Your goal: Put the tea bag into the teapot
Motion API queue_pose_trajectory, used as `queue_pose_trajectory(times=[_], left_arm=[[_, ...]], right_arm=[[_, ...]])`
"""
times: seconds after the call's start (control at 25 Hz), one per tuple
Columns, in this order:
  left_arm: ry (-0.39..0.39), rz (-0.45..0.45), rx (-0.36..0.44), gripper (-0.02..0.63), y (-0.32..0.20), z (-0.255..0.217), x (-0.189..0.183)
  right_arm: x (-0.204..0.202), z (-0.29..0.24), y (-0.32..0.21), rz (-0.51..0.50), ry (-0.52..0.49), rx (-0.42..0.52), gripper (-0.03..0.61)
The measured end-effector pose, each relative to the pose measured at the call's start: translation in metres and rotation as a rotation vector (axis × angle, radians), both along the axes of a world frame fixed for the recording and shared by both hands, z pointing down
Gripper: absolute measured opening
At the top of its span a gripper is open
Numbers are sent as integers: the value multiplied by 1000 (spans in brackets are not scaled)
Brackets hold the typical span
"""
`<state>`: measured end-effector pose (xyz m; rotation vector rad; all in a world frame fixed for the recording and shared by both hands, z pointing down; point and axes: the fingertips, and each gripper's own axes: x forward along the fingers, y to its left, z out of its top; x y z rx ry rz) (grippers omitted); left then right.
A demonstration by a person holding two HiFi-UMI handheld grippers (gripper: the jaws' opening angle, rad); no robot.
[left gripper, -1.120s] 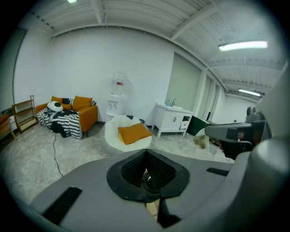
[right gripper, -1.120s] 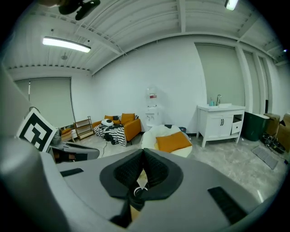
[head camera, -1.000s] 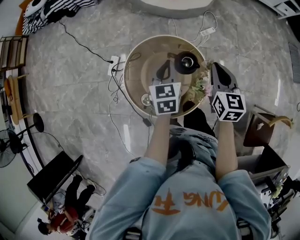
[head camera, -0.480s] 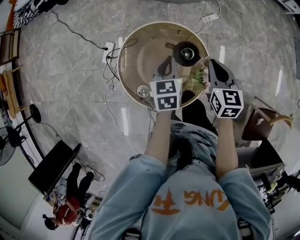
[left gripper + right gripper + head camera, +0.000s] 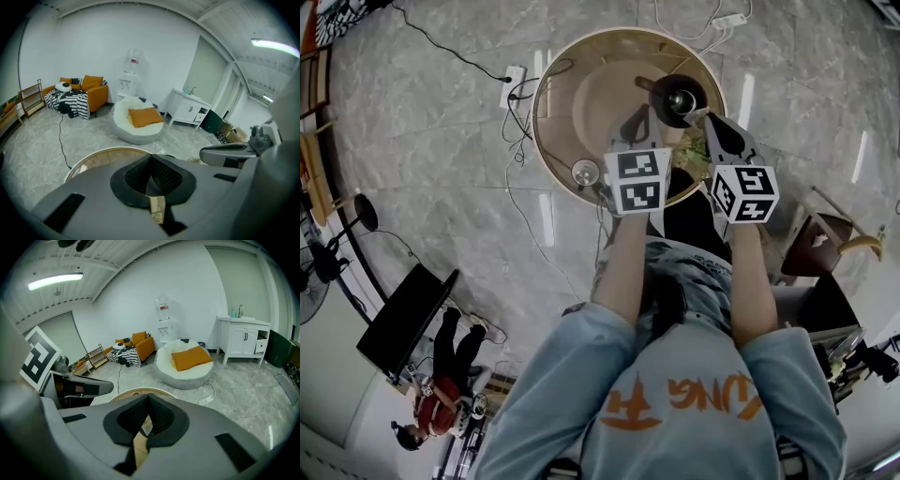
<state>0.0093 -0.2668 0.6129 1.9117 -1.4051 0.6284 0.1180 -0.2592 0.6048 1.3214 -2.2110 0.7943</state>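
Tea bag point(image 5: 157, 207) on its way to the teapot point(image 5: 680, 97), drop not yet made

Head view: the open teapot stands by the far right edge of the round table point(image 5: 546, 122); the left gripper point(image 5: 636, 122) hovers over the table's middle, near the pot, and the right gripper point(image 5: 701, 117) has its tip at the pot's near rim. Left gripper view: jaws pressed together, with a pale slip with green print caught low between the pads, which I take for the tea bag. Right gripper view: jaws closed to the tip, nothing clearly gripped, only table wood showing through the slit. Next, I judge, the left gripper must come over the pot's mouth and part its jaws
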Motion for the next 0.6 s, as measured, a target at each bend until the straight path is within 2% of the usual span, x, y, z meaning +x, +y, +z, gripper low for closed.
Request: queue_pose_trajectory(times=[0.6], left_arm=[[6, -12, -68, 25, -17, 34, 2]], right_arm=[[-21, 50, -33, -58, 25, -67, 12]])
